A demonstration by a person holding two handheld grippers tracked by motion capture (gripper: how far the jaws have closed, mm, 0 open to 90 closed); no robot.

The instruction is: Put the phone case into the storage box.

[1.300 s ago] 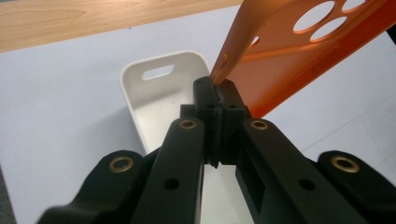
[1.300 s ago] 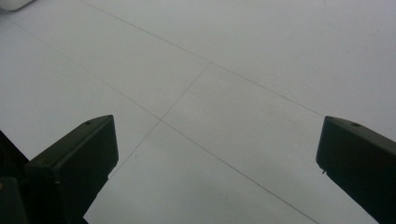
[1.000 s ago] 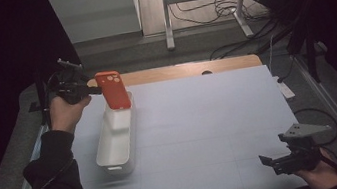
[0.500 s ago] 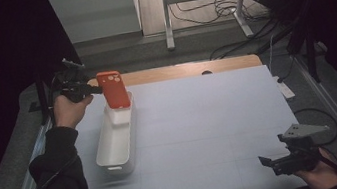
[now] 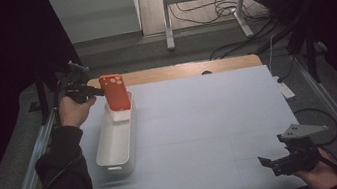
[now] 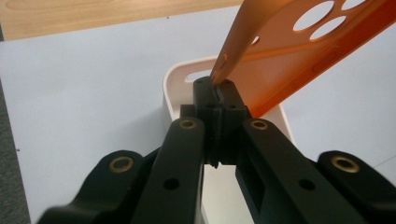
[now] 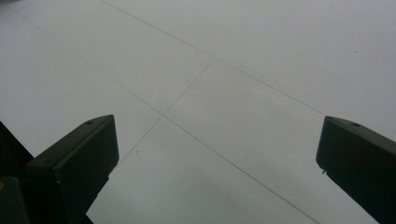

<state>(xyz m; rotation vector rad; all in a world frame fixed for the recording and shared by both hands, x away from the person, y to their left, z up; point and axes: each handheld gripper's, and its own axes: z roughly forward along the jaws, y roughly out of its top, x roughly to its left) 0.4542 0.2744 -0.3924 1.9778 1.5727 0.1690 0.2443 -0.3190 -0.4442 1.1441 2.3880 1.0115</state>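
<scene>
Holding the orange phone case (image 5: 115,92) upright over the white tray's (image 5: 114,148) far end in my clamped left tool (image 5: 86,90) in the high view, still unplaced; the left gripper view shows jaws pinching its edge; my right tool (image 7: 217,154) gapes wide, empty, over the table (image 7: 233,70).

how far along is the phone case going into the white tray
Done: the left gripper is shut on one edge of the orange phone case, so it is picked up. In hand: the case hangs upright over the far end of the white tray, low, though contact is unclear. Left: set it inside and let go. The right gripper waits open over the white table.
</scene>
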